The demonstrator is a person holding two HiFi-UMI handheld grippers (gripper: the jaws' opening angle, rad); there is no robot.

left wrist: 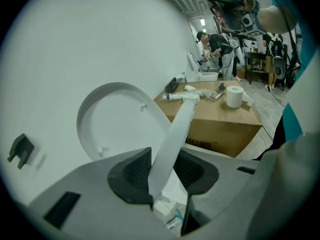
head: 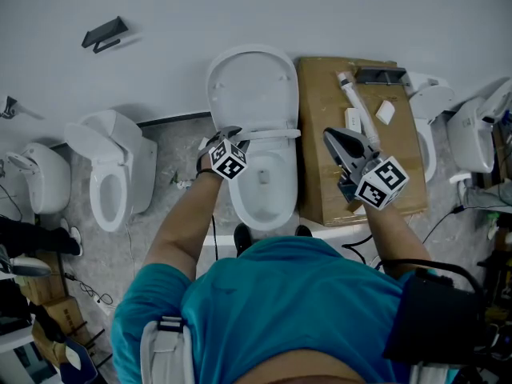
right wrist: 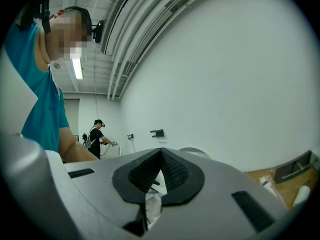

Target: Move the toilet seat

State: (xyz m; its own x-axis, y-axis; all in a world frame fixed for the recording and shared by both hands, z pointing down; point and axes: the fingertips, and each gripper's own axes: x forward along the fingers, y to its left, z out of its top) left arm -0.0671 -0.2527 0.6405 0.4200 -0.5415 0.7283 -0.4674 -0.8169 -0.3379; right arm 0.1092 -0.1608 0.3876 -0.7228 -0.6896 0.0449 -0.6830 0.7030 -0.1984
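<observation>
A white toilet (head: pixel 264 186) stands against the wall, its lid (head: pixel 252 86) upright. The toilet seat (head: pixel 272 134) is lifted partway and runs across the bowl as a thin white band. My left gripper (head: pixel 230 137) holds the seat's left side. In the left gripper view the seat's edge (left wrist: pixel 172 139) runs up between the black pads (left wrist: pixel 131 171), which close on it, with the lid (left wrist: pixel 115 119) behind. My right gripper (head: pixel 332 138) hovers over the cardboard box with its jaws together. In the right gripper view (right wrist: pixel 161 154) nothing is between them.
A cardboard box (head: pixel 320 182) beside the toilet's right side carries tubes and small white parts. More toilets stand to the left (head: pixel 112 174) and to the right (head: pixel 432 134). A black bracket (head: pixel 104 34) is on the wall. Other people (left wrist: pixel 215 44) work farther off.
</observation>
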